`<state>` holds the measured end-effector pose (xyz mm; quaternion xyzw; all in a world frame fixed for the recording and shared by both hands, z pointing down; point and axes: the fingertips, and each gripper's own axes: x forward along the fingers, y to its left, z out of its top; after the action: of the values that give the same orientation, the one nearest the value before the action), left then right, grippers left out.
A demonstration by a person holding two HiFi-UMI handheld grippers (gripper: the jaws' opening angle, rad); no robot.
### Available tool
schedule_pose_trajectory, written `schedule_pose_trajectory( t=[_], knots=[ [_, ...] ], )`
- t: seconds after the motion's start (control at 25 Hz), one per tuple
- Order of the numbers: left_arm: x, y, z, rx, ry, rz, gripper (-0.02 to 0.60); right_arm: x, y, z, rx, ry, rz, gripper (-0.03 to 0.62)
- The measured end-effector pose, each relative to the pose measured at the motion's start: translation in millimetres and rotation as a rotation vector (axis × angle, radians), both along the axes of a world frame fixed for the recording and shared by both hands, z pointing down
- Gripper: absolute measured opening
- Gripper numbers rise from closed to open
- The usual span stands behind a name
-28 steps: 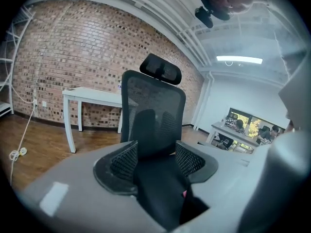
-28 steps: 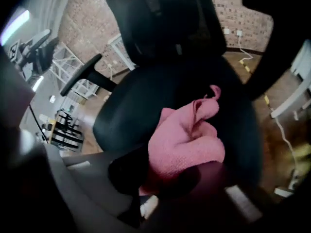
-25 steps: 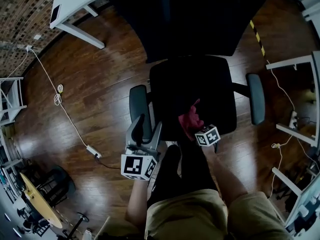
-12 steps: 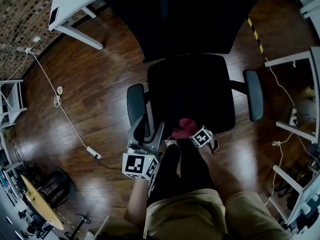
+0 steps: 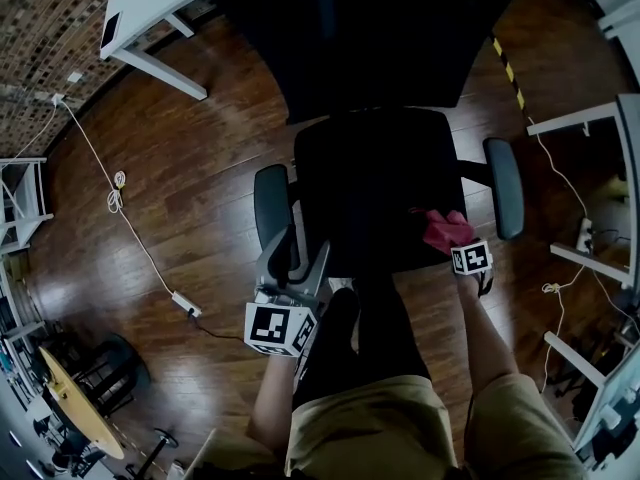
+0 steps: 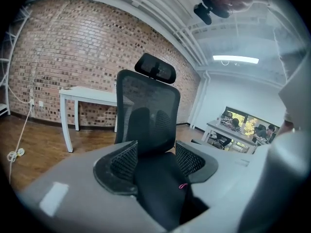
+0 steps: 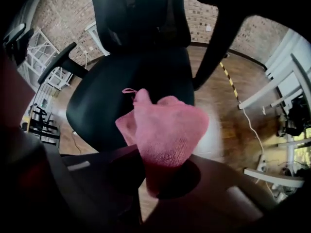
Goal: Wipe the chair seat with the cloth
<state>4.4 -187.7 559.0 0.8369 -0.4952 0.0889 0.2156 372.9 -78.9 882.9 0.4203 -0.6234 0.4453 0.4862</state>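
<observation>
The black office chair's seat (image 5: 370, 183) fills the middle of the head view. A pink cloth (image 5: 438, 228) lies bunched on the seat's front right corner, close to the right armrest (image 5: 503, 203). My right gripper (image 5: 452, 242) is shut on the cloth; in the right gripper view the cloth (image 7: 165, 127) bulges out of the right gripper (image 7: 165, 171) above the seat (image 7: 107, 91). My left gripper (image 5: 288, 263) is shut on the chair's left armrest (image 5: 270, 208). In the left gripper view the armrest (image 6: 160, 193) sits between the jaws of the left gripper (image 6: 155, 160).
The chair's tall backrest (image 5: 370, 28) rises at the far side. A white desk (image 5: 140, 13) stands at the back left and white table legs (image 5: 590, 128) at the right. A cable with a power strip (image 5: 185, 303) trails over the wooden floor. The person's legs (image 5: 370, 368) are in front of the seat.
My right gripper has swept the pink cloth from the seat's front middle to its front right corner. The left gripper has stayed on the left armrest.
</observation>
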Motion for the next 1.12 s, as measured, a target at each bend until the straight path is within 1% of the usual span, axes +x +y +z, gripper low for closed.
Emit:
schedule_pose_trajectory(
  t=[0.04,0.12,0.16,0.2,0.28,0.36,0.4,0.48,0.52,0.56,0.64,0.72,0.8,0.88,0.92,1.0,1.08,1.12],
  knots=[
    [-1.0,1.1,-1.5,0.003,-0.001,-0.006,0.227,-21.4,0.8,2.5,0.005,-0.081,-0.006,0.015],
    [-4.3,3.1,-3.9,0.006,-0.004,-0.017,0.227,-88.8,3.9,1.2,0.015,-0.306,-0.041,0.015],
    [-7.4,4.0,-5.0,0.005,-0.006,-0.024,0.227,-129.1,8.3,-2.2,0.009,-0.405,-0.078,0.015],
    [-11.5,5.2,-5.4,0.003,-0.008,-0.032,0.227,-170.7,14.9,-6.3,-0.005,-0.482,-0.130,0.015],
    [-20.1,9.6,-3.3,0.000,-0.011,-0.046,0.227,-253.8,32.5,-15.6,-0.036,-0.591,-0.256,0.015],
    [-25.3,14.6,-1.5,-0.005,-0.019,-0.053,0.227,-324.6,56.7,-21.6,-0.072,-0.652,-0.395,0.015],
    [-26.8,16.5,-1.6,-0.007,-0.027,-0.053,0.227,-351.6,71.4,-21.9,-0.097,-0.658,-0.471,0.015],
    [-31.2,18.9,-3.1,-0.008,-0.042,-0.054,0.227,-385.1,99.6,-17.4,-0.147,-0.617,-0.635,0.015],
    [-34.6,19.9,-3.0,-0.005,-0.046,-0.057,0.227,-390.4,108.6,-12.9,-0.162,-0.575,-0.700,0.015],
    [-38.4,20.6,-2.4,-0.002,-0.049,-0.062,0.227,-387.1,112.8,-6.4,-0.169,-0.523,-0.737,0.015],
    [-45.1,20.9,-1.3,0.002,-0.057,-0.076,0.227,-354.9,107.7,10.9,-0.164,-0.393,-0.749,0.015],
    [-48.2,21.5,0.0,0.003,-0.059,-0.084,0.227,-297.2,97.5,27.4,-0.163,-0.266,-0.736,0.015],
    [-46.7,22.9,1.8,0.000,-0.055,-0.082,0.227,-225.7,101.6,39.5,-0.214,-0.194,-0.703,0.015],
    [-43.4,22.6,2.3,-0.002,-0.047,-0.075,0.227,-156.0,107.3,40.9,-0.253,-0.179,-0.630,0.015],
    [-42.2,21.8,2.0,-0.002,-0.043,-0.072,0.227,-122.7,102.9,37.5,-0.240,-0.165,-0.587,0.015],
    [-41.6,20.3,2.1,-0.005,-0.039,-0.067,0.227,-59.7,80.8,25.3,-0.179,-0.098,-0.504,0.015],
    [-42.9,20.9,5.8,-0.009,-0.039,-0.066,0.227,-17.5,49.3,9.1,-0.098,-0.051,-0.414,0.015],
    [-43.4,21.3,7.2,-0.014,-0.041,-0.066,0.227,-2.4,38.8,5.1,-0.077,-0.035,-0.373,0.016]
  ],
)
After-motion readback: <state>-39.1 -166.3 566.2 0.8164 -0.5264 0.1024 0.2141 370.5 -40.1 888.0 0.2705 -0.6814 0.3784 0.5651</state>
